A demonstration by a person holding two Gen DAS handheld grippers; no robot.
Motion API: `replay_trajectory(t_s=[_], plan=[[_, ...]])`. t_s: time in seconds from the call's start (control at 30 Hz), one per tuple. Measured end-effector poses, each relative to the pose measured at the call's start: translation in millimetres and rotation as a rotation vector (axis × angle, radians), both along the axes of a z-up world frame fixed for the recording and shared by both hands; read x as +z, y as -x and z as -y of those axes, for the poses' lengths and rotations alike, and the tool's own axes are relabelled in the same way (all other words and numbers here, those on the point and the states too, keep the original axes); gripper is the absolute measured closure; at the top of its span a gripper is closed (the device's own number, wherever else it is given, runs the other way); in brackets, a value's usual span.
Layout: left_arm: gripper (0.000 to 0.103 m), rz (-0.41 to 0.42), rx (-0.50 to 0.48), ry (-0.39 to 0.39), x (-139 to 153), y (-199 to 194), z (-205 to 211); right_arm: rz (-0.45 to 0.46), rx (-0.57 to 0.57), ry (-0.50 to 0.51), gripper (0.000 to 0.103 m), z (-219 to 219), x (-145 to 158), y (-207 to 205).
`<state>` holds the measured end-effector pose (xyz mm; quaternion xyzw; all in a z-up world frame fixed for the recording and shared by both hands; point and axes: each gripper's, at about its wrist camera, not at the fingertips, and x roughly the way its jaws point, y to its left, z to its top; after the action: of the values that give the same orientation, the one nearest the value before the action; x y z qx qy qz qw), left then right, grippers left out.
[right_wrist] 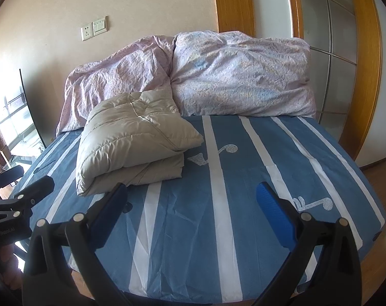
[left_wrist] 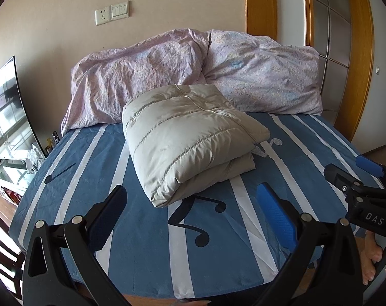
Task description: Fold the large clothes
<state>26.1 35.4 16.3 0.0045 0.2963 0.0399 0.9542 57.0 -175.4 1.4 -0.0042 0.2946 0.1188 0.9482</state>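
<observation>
A beige quilted down jacket [left_wrist: 190,137] lies folded into a thick rectangular bundle on the blue striped bed sheet [left_wrist: 147,242], its far end against the bedding. In the right wrist view the folded jacket [right_wrist: 134,142] sits left of centre. My left gripper [left_wrist: 190,204] hovers open above the bed's near edge, short of the jacket, with nothing between its fingers. My right gripper [right_wrist: 191,204] is also open and empty, to the right of the jacket. The right gripper [left_wrist: 366,178] shows at the right edge of the left wrist view, and the left gripper [right_wrist: 27,186] at the left edge of the right wrist view.
A crumpled lilac duvet [left_wrist: 193,74] is piled along the far side of the bed against the wall. A curved screen [left_wrist: 6,112] on a stand sits at the left. A wooden-framed sliding door [right_wrist: 333,51] stands at the right. A person's bare foot [left_wrist: 371,257] rests on the wooden floor.
</observation>
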Motion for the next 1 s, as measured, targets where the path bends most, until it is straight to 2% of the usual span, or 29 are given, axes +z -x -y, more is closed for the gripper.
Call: replay_trajectory(t_s=[1.0], plan=[[0.001,0.006,0.001,0.000,1,6,3,0.010,0.006,0.007,0.002,3,2,13]])
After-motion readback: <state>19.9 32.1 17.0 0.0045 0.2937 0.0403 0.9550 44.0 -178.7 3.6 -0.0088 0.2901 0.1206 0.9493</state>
